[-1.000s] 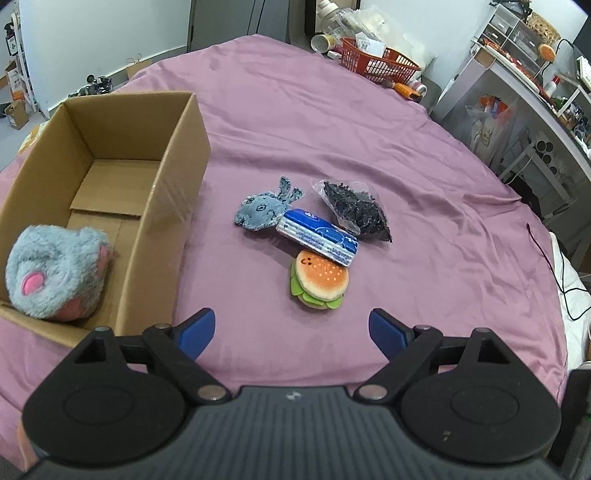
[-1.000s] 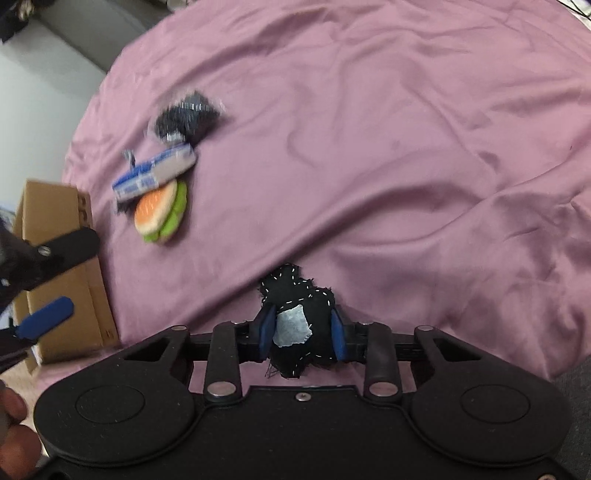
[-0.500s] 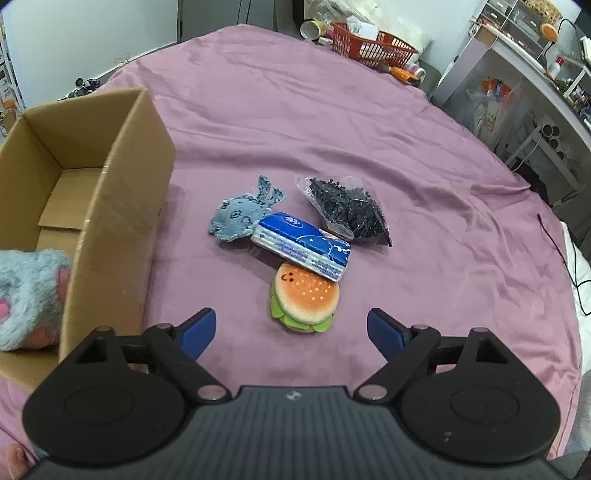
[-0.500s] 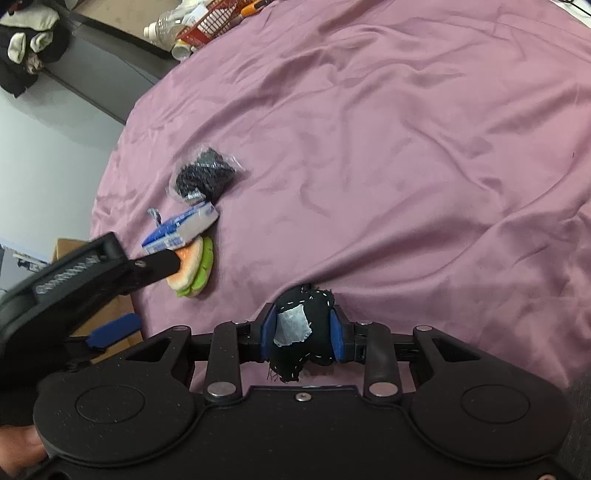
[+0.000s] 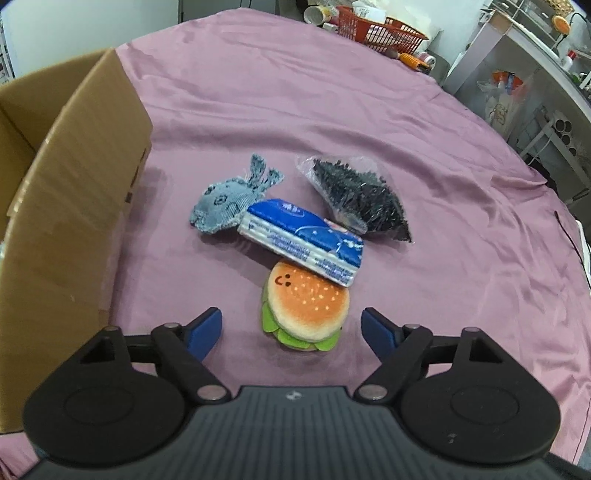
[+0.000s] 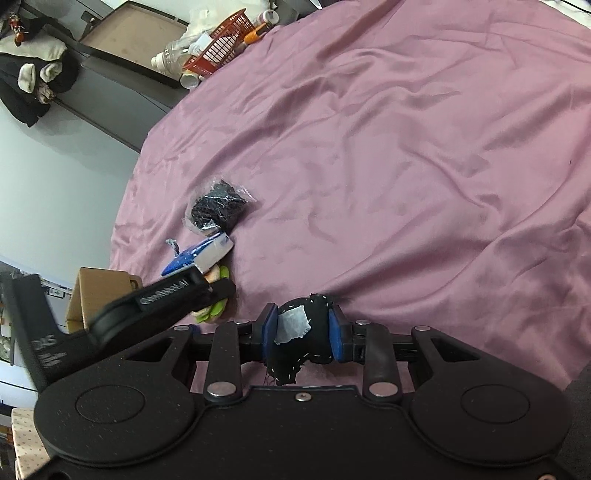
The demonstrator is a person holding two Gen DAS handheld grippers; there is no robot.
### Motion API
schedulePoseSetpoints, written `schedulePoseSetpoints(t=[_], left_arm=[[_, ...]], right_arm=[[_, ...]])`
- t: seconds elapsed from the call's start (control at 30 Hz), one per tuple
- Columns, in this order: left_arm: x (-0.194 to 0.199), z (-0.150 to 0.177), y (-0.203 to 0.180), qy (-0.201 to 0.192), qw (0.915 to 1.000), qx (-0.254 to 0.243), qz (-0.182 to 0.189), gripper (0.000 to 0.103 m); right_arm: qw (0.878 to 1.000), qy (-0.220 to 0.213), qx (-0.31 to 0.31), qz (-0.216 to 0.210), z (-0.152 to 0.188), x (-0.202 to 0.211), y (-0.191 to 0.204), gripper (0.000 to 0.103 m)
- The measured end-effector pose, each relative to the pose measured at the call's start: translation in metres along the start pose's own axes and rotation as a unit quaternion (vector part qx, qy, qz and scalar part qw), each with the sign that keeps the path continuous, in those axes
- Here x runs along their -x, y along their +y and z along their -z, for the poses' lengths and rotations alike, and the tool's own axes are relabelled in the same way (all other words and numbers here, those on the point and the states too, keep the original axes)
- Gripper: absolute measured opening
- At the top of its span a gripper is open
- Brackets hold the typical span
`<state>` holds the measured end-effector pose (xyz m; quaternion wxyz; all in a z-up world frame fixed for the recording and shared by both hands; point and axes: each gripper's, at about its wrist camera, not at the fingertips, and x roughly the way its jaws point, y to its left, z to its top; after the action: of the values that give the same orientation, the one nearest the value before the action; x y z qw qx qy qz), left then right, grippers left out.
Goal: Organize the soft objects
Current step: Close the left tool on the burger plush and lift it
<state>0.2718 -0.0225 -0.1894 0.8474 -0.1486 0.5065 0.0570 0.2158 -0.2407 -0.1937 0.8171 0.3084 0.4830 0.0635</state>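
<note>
A burger plush [image 5: 304, 306] lies on the purple cloth, partly under a blue tissue pack [image 5: 303, 240]. My left gripper [image 5: 291, 328] straddles the burger; its jaws are closing, and a gap still shows on each side of the plush. A grey fish plush [image 5: 229, 203] and a clear bag of black bits [image 5: 358, 199] lie just beyond. In the right wrist view my right gripper [image 6: 301, 326] is shut on a black stitched soft toy [image 6: 314, 332] with a grey patch, held above the cloth. The burger [image 6: 216, 310] is mostly hidden there behind the left gripper.
An open cardboard box [image 5: 74, 184] stands at the left, close to the left gripper. A red basket [image 5: 380, 31] with bottles and cups sits at the cloth's far edge. Shelves and clutter stand off to the right. Wrinkled purple cloth [image 6: 406, 166] fills the right wrist view.
My left gripper has come down and closer to the burger, and its jaws have narrowed. The grey plush in the box has left the view. The right gripper has tilted, still holding the black toy.
</note>
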Motion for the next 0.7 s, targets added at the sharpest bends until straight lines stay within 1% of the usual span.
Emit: schedulePoseSetpoints(t=[0.03,0.1,0.13,0.2,0.3,0.5,0.7], left_arm=[[-0.002,0.001,0.001,0.0,1.0,0.002,-0.002,0.072],[-0.005,0.002,0.003,0.001,1.0,0.005,-0.002,0.059],[-0.004,0.003,0.003,-0.001,1.0,0.006,0.0,0.055],[-0.002,0.002,0.002,-0.006,1.0,0.003,0.001,0.039],[0.0,0.003,0.003,-0.006,1.0,0.004,0.003,0.035],[0.014,0.007,0.007,-0.008,0.9999,0.01,0.003,0.034],[0.036,0.014,0.009,-0.018,0.9998,0.007,0.007,0.033]], right_arm=[[1.0,-0.002,0.0,-0.002,0.0,0.001,0.0,0.029],[1.0,-0.005,0.0,-0.004,0.0,0.002,0.0,0.029],[1.0,-0.005,-0.001,-0.004,-0.001,0.003,0.0,0.029],[1.0,-0.007,-0.001,-0.005,-0.001,0.003,0.0,0.029],[1.0,-0.011,0.001,-0.005,0.0,0.005,0.0,0.029],[1.0,-0.019,0.007,-0.007,0.001,0.01,0.003,0.029],[0.999,-0.032,0.01,-0.009,0.001,0.018,0.005,0.029]])
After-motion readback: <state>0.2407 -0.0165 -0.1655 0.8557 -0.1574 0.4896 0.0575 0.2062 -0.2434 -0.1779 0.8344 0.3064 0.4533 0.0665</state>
